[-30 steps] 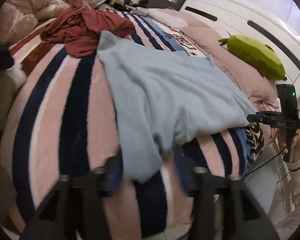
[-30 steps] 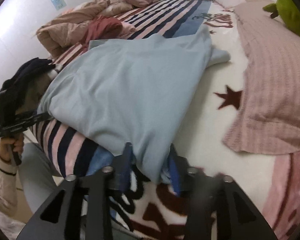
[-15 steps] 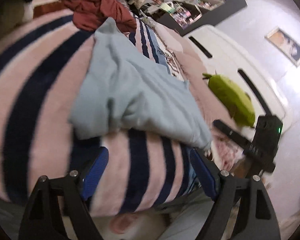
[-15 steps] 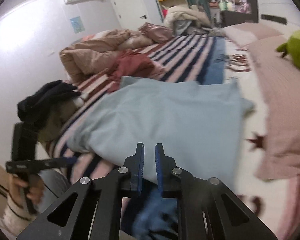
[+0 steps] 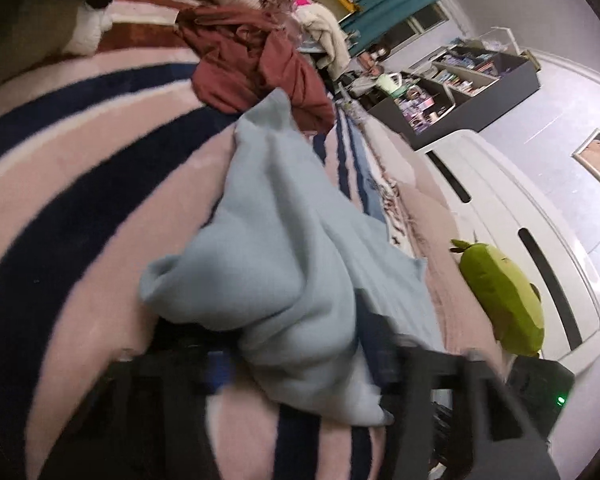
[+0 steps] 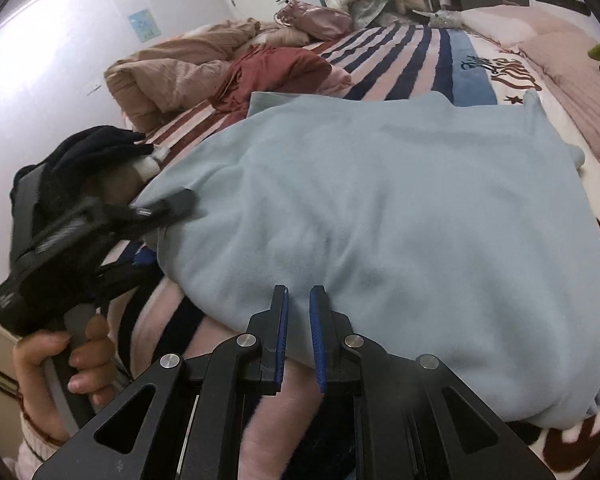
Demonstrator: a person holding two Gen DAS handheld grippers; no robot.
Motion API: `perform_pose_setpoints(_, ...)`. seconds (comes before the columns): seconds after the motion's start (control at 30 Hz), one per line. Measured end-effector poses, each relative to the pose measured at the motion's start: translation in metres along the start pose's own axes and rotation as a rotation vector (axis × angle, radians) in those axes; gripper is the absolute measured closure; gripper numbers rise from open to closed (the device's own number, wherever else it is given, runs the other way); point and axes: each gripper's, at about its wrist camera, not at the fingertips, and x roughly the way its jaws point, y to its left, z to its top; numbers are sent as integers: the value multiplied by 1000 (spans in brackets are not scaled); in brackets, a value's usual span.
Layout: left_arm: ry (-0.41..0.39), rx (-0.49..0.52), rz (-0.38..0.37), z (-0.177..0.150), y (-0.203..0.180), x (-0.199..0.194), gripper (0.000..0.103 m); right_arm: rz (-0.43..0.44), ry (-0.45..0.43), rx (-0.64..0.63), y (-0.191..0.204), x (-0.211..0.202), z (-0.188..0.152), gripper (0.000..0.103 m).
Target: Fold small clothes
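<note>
I am working over a bed (image 6: 400, 64) spread with a fleecy blanket in pink, white and navy stripes, with a heap of rust-red clothing (image 5: 256, 60) far ahead of my left gripper and a green plush toy (image 5: 500, 296) off to its right.

The pale blue, soft knit garment (image 6: 380, 208) lies across the blanket directly ahead of both grippers. A second ago its near hem sat flat; now, in the left wrist view, the near-left corner is bunched up and lifted between the fingers of my left gripper (image 5: 300, 360). That view is motion-blurred, but the right wrist view shows the left gripper's fingertips (image 6: 168, 210) reaching onto that corner, so I judge it to be closing on the cloth; whether it is fully clamped I cannot tell.

My right gripper (image 6: 298, 320), which had cloth between its fingers a second ago, now has its blue pads nearly together with a slim gap and nothing in it, its tips just short of the near hem.

So the grip has passed to the left side, and I read this as the start of a fold carried away from me.
</note>
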Motion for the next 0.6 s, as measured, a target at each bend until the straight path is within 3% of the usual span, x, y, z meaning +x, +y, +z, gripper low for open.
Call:
perform_pose_setpoints(0.07, 6, 23, 1, 3, -3, 2, 80, 22, 10, 8, -2, -5, 1, 96)
perform_pose_setpoints(0.2, -23, 225, 44, 7, -40, -7, 83, 106, -65, 87, -28, -42, 6, 94)
perform_pose_setpoints(0.37, -42, 499, 93, 8, -102, -6, 83, 25, -217, 137, -74, -114, -2, 82)
perform_pose_setpoints(0.47, -3, 703, 110, -8, -146, 8, 83, 5, -290, 201, -104, -148, -14, 82)
perform_pose_setpoints(0.6, 117, 864, 42, -42, -196, 45, 83, 0, -361, 273, -134, -184, -38, 82)
